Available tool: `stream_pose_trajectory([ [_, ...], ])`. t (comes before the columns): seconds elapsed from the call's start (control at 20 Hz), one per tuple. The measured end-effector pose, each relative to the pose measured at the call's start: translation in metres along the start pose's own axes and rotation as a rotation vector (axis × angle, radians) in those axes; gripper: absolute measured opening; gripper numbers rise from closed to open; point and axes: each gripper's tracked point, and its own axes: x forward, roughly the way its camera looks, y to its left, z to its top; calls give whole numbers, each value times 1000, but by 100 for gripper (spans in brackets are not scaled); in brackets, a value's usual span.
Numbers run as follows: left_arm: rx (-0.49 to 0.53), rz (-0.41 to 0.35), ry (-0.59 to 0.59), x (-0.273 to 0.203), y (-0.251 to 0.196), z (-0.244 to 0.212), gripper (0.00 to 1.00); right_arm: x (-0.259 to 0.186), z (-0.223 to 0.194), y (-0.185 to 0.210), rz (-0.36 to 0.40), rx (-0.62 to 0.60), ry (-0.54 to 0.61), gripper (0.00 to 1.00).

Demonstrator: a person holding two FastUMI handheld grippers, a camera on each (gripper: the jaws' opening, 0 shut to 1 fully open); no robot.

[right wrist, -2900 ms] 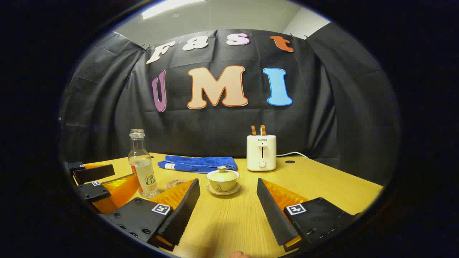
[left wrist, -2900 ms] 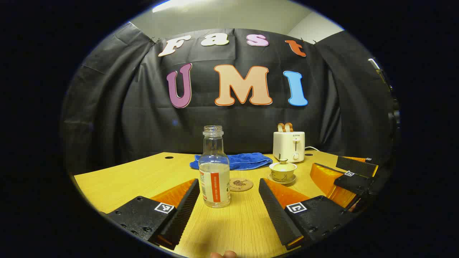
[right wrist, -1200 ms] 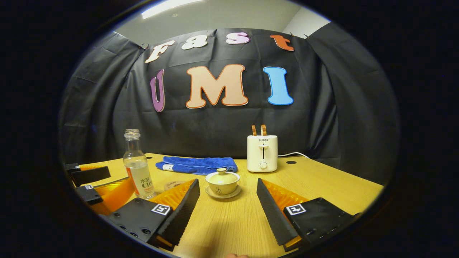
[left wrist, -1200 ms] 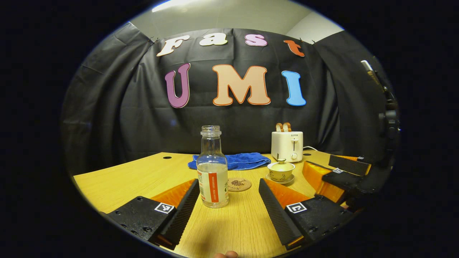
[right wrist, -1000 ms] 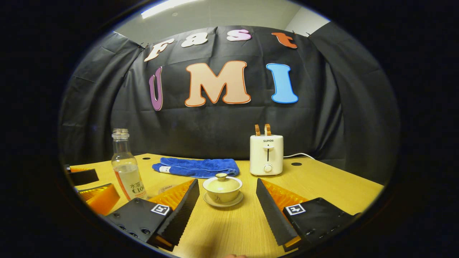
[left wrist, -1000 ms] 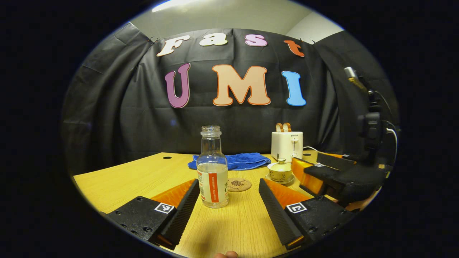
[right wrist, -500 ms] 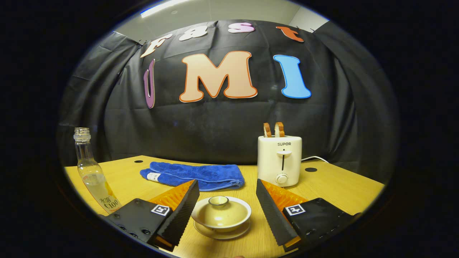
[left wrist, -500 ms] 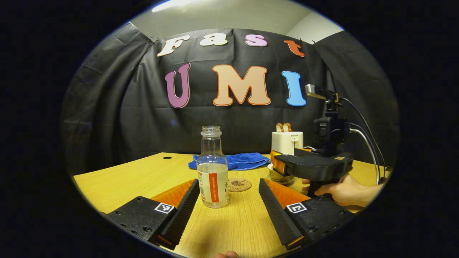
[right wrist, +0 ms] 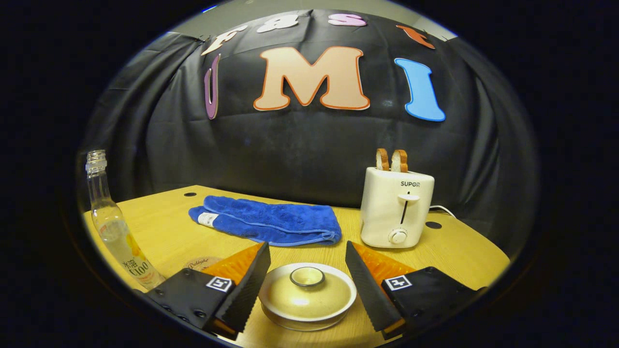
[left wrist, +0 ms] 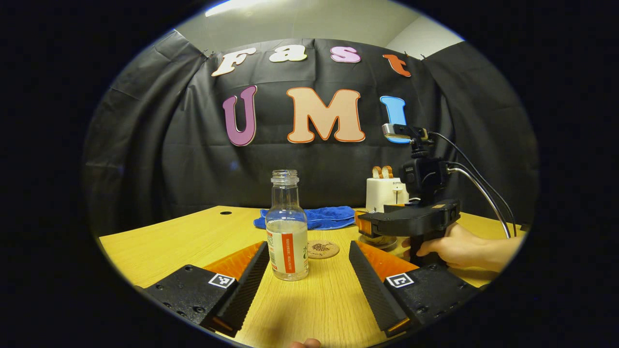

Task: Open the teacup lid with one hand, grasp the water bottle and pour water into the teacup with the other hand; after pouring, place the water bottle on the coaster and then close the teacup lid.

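Moved: right tongs (right wrist: 305,285) went forward to the teacup since 2.9 s ago; the left tongs (left wrist: 308,278) stayed put.
Right tongs: wide open, 1 finger on each side of the teacup lid (right wrist: 306,291), holding nothing.
Left tongs: wide open, with the water bottle (left wrist: 287,231) between the fingers, not gripped.
Teacup: on the table (left wrist: 184,241), lid on top.
Coaster (left wrist: 323,249): bare, just past the bottle.
Done: nothing yet.
Left to do: lift the lid, pour, set the bottle on the coaster, close the lid.

black cloth wall (left wrist: 159,159), wooden table (left wrist: 184,237), ceiling light (left wrist: 227,7)
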Motion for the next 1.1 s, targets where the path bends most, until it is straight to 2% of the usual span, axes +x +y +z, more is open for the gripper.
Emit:
stream_pose_trajectory([
  [0.15,0,0,-1,0,0,0,97,0,0,2,0,-11,1,72],
  [0.2,0,0,0,0,0,0,97,1,-1,0,-4,-9,6,67],
  [0.25,-1,0,0,0,0,0,97,2,-2,-1,-6,-7,11,73],
  [0.45,0,0,-1,1,1,1,97,2,-3,-5,-11,6,20,42],
  [0.5,-1,0,-1,0,0,-1,97,3,-4,-5,-11,11,24,36],
  [0.65,-1,0,-1,0,1,1,97,-8,1,-5,-30,8,18,34],
  [0.85,-1,0,-1,0,0,0,97,1,2,-3,-22,-18,-8,34],
  [1.1,-1,0,-1,0,0,0,97,-8,15,-8,-16,19,-104,34],
])
